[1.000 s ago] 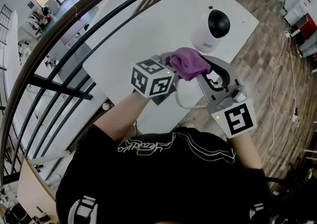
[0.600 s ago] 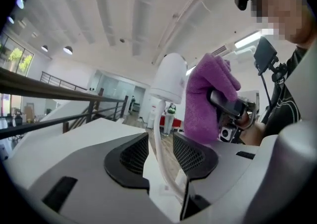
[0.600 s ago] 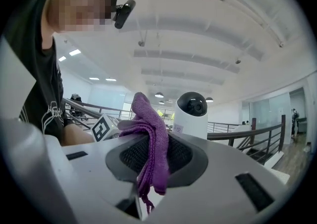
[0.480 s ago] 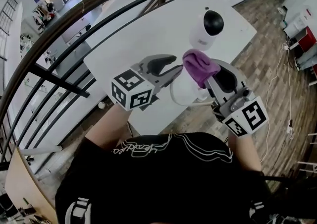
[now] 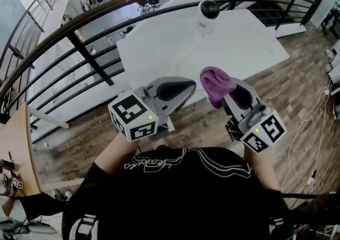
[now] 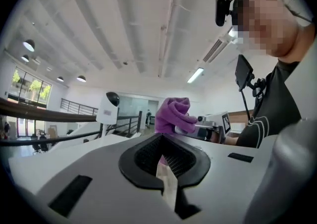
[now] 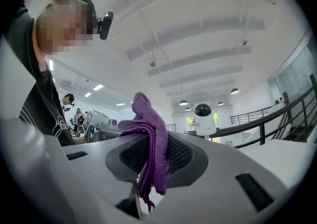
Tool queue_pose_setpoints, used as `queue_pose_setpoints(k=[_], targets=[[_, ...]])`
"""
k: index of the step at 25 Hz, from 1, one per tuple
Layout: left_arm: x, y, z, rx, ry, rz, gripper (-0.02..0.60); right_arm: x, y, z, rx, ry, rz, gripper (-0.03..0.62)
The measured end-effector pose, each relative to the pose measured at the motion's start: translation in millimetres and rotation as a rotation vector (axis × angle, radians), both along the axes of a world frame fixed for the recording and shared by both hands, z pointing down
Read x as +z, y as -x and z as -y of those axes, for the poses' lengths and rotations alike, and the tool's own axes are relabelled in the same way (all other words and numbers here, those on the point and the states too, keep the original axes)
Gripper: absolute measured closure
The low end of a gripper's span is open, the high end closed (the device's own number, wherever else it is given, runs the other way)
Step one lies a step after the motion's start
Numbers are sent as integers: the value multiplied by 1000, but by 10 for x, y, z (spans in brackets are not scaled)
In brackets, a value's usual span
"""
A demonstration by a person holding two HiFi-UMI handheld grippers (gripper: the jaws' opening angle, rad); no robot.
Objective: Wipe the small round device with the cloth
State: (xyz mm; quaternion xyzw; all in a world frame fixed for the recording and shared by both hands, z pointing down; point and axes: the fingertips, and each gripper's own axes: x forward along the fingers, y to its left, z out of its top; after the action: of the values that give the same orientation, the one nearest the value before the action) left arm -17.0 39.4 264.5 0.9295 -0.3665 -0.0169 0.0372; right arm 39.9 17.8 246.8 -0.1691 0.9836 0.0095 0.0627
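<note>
The small round device (image 5: pixel 207 10), white with a black dome, stands near the far edge of the white table (image 5: pixel 239 42). It also shows in the left gripper view (image 6: pixel 108 108) and in the right gripper view (image 7: pixel 203 119). My right gripper (image 5: pixel 223 93) is shut on a purple cloth (image 5: pixel 215 85), which bunches above its jaws and hangs down between them (image 7: pixel 151 143). My left gripper (image 5: pixel 191 86) is beside it, shut with nothing in it (image 6: pixel 163 156). From the left gripper's camera the cloth (image 6: pixel 172 114) is just beyond the jaw tips. Both grippers are held over the floor, well short of the device.
A black metal railing (image 5: pixel 106 6) curves across in front of the table, with slanted bars below it (image 5: pixel 87 56). Under the grippers is wooden floor (image 5: pixel 297 85). A cable (image 5: pixel 313 122) lies on the floor at the right.
Both grippers have drawn back from the device and the table toward my body. The left gripper came away from the cloth, opened wide, and is now shut. The cloth stays in the right gripper.
</note>
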Motion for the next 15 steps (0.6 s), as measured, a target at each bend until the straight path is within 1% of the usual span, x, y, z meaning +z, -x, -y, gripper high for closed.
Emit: queue_pose_setpoints(k=[3, 6, 8, 11, 15], targets=[[-15, -462, -462, -59, 22, -38, 574, 36, -468, -379, -47, 33, 1, 522], [1, -877, -876, -115, 27, -35, 574, 108, -864, -739, -89, 82, 4, 522], [32, -1082, -1144, -139, 28, -42, 574, 181, -1053, -969, -112, 110, 5, 522], [83, -1360, -1499, -136, 36, -56, 574, 309, -1285, -1282, -128, 147, -14, 522], [129, -1603, -1733, -163, 46, -29, 574, 408, -1523, -1528, -146, 203, -23, 522]])
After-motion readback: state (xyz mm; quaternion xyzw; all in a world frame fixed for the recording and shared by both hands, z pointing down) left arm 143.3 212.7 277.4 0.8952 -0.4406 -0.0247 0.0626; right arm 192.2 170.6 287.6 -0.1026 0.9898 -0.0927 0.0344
